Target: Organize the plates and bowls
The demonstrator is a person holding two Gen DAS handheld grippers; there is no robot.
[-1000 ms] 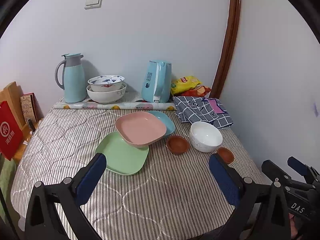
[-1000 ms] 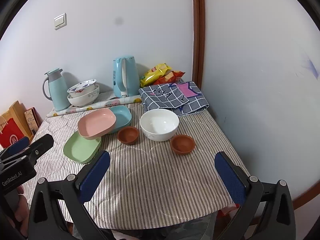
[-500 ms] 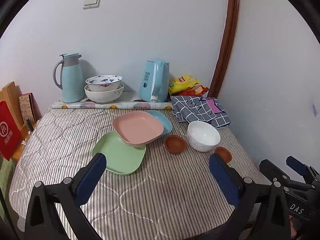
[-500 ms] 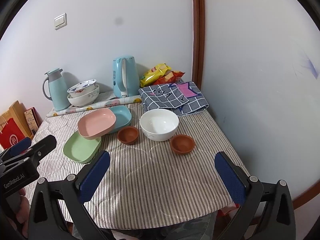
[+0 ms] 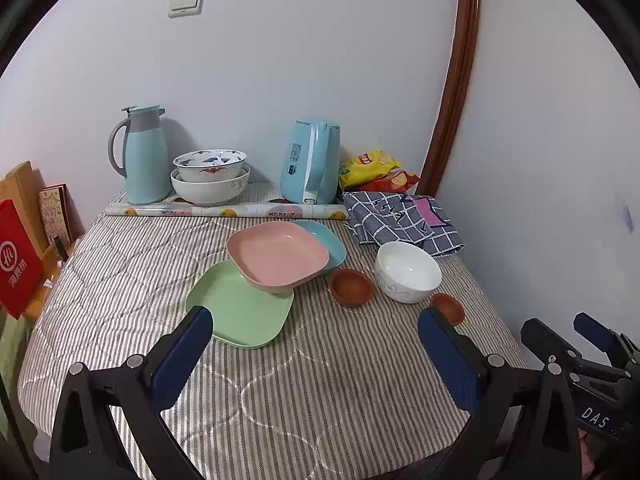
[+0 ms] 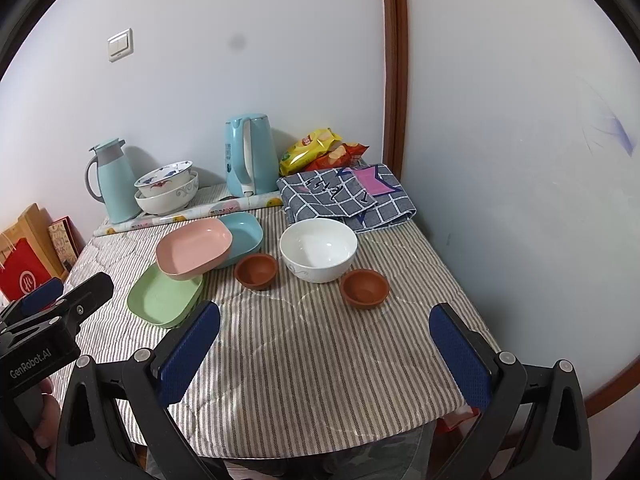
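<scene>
Three shallow plates overlap near the middle of the tabletop (image 6: 320, 344), which is covered by a quilted grey-and-white striped cloth: a green plate (image 5: 240, 306) nearest the camera, a pink plate (image 5: 278, 254) tilted across its far edge, and a blue plate (image 5: 326, 238) partly under the pink one. Just right of them sit a small brown bowl (image 5: 352, 286), a white bowl (image 5: 408, 272) and a second brown bowl (image 5: 447, 306), close together in a loose row.

Along the back, by the pale wall, a rolled patterned sheet (image 5: 224, 211) lies crosswise. Behind it stand a light-blue thermos jug (image 5: 144, 156), two nested bowls (image 5: 210, 178), the upper one patterned, and a light-blue kettle (image 5: 310, 162). Snack bags (image 5: 372, 170) and a folded checked cloth (image 5: 400, 218) fill the back right corner, beside a brown wooden trim (image 5: 456, 76) running up the wall. A light switch (image 5: 185, 1) is mounted high on the wall. At the table's left edge stand a red paper bag (image 5: 18, 264) and a wooden board (image 5: 24, 196).

Both tools hover over the near edge, touching nothing. The left gripper (image 5: 316, 354) has its jaws spread wide and empty; the right gripper (image 6: 324, 350) likewise, jaws released, with the plates and bowls lying well ahead of both.
</scene>
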